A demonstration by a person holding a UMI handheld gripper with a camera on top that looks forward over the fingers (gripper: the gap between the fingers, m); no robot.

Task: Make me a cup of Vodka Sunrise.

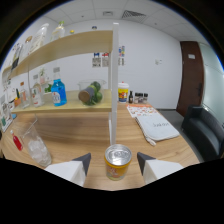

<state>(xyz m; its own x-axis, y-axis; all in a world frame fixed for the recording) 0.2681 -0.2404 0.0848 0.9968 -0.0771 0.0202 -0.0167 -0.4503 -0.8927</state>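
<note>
A small can (118, 163) with a silver top and a yellow-orange label stands upright on the wooden table (75, 131), between my two fingers. My gripper (114, 160) is open, with a small gap at each side of the can. The left fingertip (84, 161) and the right fingertip (144, 160) flank the can near its top. Left of the fingers stands a clear glass (36, 145) with ice in it. On the shelf beyond, a blue bottle (59, 93) stands beside several smaller bottles.
A white shelf post (114, 85) rises just behind the can. The shelf holds a glass jar of limes (92, 93), a yellow-lidded tub (123, 92) and small dark bottles (138, 97). A white cloth (156, 128) lies to the right, a dark chair (202, 127) beyond it.
</note>
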